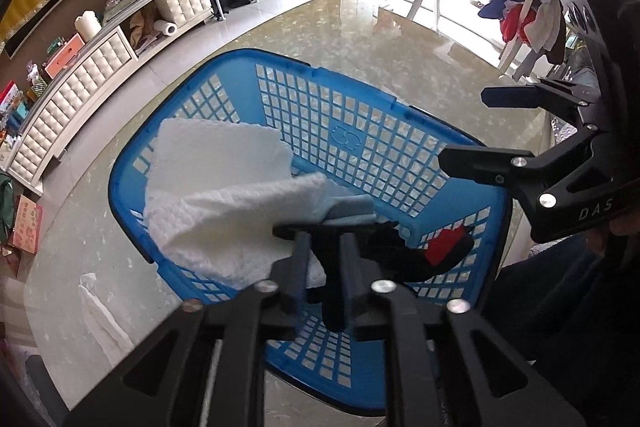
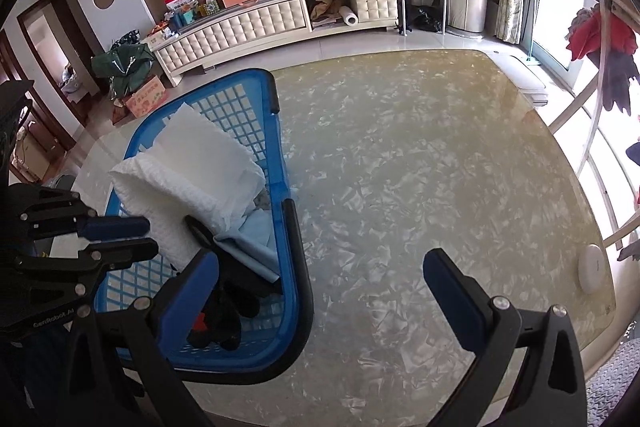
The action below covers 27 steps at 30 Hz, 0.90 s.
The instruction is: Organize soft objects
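We see white waffle towel (image 1: 224, 223), crumpled, draped over left rim of blue basket (image 1: 360, 131); pale blue cloth (image 1: 352, 207) and black-red glove (image 1: 432, 255) lie inside. Our left gripper (image 1: 324, 247) above basket, fingers nearly closed, grasp unclear. Our right gripper (image 2: 320, 267) wide apart, empty, over bare table (image 2: 440, 167) right of basket.

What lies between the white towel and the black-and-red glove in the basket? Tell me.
A folded light blue cloth lies between the white towel and the black-and-red glove, inside the blue basket. The right wrist view shows it best.
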Tool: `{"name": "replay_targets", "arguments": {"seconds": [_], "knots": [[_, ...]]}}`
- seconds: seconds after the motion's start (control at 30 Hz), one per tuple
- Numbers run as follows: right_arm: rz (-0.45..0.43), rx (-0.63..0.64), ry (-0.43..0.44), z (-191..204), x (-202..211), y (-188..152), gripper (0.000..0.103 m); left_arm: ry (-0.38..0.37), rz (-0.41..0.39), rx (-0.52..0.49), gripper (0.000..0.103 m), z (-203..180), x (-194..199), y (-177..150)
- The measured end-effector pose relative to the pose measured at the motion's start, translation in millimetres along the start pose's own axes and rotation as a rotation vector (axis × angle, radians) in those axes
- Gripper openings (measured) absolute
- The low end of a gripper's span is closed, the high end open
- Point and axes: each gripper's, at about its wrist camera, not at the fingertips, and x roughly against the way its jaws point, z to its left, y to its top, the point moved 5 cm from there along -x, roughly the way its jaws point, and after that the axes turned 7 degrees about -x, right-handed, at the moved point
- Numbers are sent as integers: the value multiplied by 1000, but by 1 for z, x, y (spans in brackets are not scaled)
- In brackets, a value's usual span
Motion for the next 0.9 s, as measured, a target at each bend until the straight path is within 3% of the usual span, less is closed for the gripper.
{"name": "replay_targets", "arguments": {"seconds": [0.1,0.27,0.4,0.53,0.6,0.83,0.9], "knots": [[2,2,0,0,1,0,103,5,-6,2,44,1,2,0],[3,-3,0,0,2,0,103,14,-10,-3,55,2,4,-1],[2,-6,0,0,1,2,103,17,-15,-12,72,1,10,-2],[8,10,0,3,-1,1,103,36,-3,-9,72,4,17,-5],[6,24,1,6,0,1,103,41,-14,-9,78,5,23,-6],[-2,82,0,22,-1,0,103,66,-66,17,79,18,47,-17],[0,89,3,25,-3,1,103,60,-85,26,85,22,54,-22]]}}
